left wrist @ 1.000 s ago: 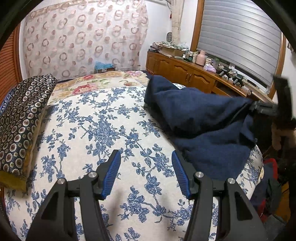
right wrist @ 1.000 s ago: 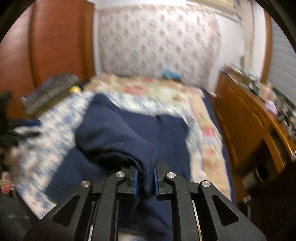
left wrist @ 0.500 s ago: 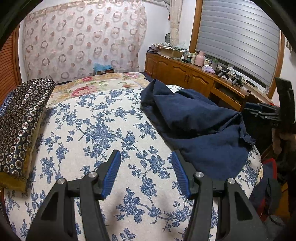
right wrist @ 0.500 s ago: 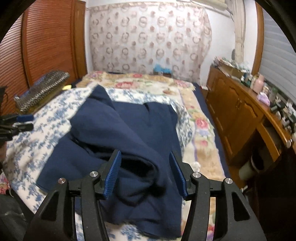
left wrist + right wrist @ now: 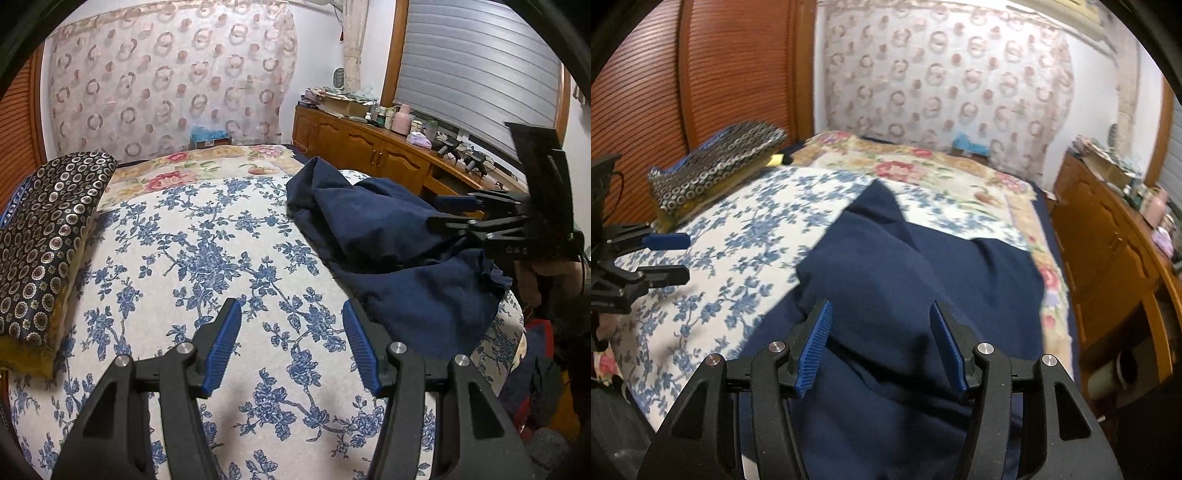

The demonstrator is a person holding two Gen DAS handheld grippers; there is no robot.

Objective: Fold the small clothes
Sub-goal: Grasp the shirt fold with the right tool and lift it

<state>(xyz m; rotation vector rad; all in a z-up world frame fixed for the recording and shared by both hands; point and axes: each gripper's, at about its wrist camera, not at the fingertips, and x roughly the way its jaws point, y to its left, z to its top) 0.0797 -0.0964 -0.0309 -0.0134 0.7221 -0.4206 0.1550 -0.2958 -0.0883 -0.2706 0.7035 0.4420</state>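
Note:
A dark navy garment lies rumpled on the right side of the bed, on the blue-flowered bedspread. It also fills the middle of the right wrist view. My left gripper is open and empty over bare bedspread, left of the garment. My right gripper is open just above the garment's near folds, holding nothing. It shows from the side in the left wrist view, and the left gripper shows at the left edge of the right wrist view.
A dark ring-patterned pillow lies at the bed's left side. A wooden sideboard with clutter runs along the right wall under a shuttered window. Clothes are piled on the floor at the bed's right corner.
My right gripper let go of the navy garment, which dropped onto the bed, and has moved in low over it. My left gripper stayed open and nearly still.

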